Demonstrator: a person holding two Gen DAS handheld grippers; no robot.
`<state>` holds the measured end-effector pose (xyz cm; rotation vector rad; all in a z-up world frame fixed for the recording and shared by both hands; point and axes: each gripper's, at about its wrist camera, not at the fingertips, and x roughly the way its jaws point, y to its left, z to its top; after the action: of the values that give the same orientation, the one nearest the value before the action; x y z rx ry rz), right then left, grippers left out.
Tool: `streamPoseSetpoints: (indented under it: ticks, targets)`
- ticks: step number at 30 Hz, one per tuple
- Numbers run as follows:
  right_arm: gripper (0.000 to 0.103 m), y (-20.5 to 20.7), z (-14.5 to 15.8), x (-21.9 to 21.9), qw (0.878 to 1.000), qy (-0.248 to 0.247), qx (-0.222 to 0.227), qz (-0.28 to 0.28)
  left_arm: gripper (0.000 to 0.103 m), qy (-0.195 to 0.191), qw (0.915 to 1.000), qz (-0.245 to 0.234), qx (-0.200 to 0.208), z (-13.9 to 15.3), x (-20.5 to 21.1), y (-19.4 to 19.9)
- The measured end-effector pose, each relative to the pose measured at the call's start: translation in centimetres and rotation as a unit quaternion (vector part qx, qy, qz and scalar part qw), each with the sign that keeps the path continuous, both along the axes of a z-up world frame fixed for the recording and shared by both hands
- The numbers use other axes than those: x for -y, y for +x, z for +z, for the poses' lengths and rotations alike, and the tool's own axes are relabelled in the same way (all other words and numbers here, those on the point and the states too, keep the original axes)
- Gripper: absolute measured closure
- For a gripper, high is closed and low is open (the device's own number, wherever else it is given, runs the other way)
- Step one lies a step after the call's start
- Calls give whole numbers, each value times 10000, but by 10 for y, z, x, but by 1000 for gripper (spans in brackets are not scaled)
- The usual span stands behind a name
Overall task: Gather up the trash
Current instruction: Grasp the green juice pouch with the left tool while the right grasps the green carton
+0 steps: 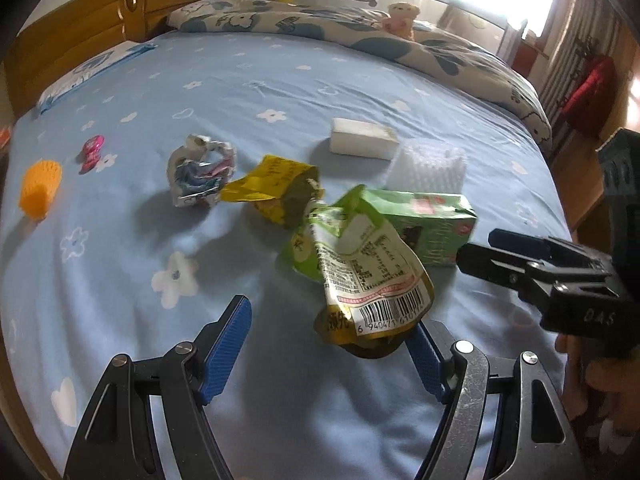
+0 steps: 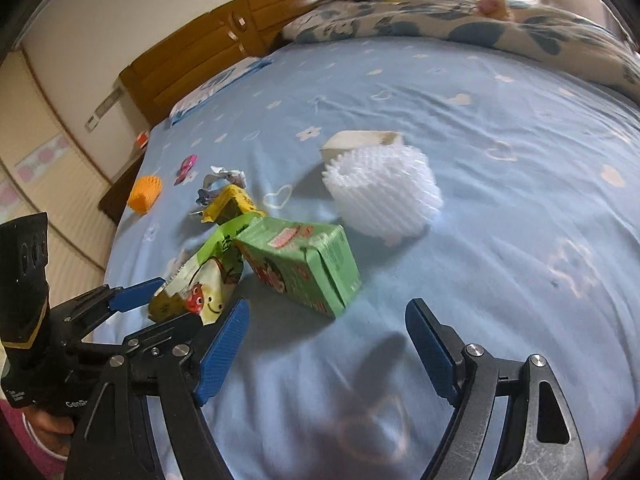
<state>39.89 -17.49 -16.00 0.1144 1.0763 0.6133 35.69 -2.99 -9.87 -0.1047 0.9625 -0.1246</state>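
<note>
Nearest the left wrist camera, the left gripper (image 1: 332, 344) stands with its blue-padded jaws wide apart above the blue flowered bedsheet (image 1: 120, 280). A crumpled green and yellow snack wrapper (image 1: 372, 276), barcode side up, lies between them, its lower end against the right-hand pad, while the left-hand pad stands clear of it (so nothing is clamped).

In the right wrist view the right gripper (image 2: 328, 344) is likewise spread open, with only bare sheet between its pads. Just beyond its left finger lies a green drink carton (image 2: 300, 264), on its side and dented, touching the wrapper's upper end. In the left wrist view the right gripper's black fingertips hang just beside that carton.

Behind the carton sits a white foam fruit net (image 2: 380, 196), and behind that a white rectangular box (image 1: 362, 139), the two close together. Left of the carton is a yellow torn packet (image 1: 272, 190), and touching it a scrunched silver foil wrapper (image 1: 200, 174). Further left, apart from the rest, lie a small pink wrapper (image 1: 92, 153) and an orange foam net (image 1: 41, 189).

At the far side a rumpled patterned quilt (image 1: 360, 32) runs along the bed, with a small teddy bear (image 1: 402, 18) on it, and a wooden headboard (image 1: 100, 12) stands at the far left.
</note>
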Motion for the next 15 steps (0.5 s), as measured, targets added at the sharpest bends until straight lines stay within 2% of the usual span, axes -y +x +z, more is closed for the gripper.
streamPoseSetpoints:
  ticks: [12,14,15]
  targets:
    - [22,18,-18,-37,9982,-97,-22,587,33,-89,9997,203,-93,-18,-34,10]
    - [30,16,-19,-40,9980,-202,22,597,43,-117,9997,183,-89,-19,-35,11]
    - [45,15,-20,-40,9981,-234,2,570,55,-153,9997,149,-111,-20,-35,13]
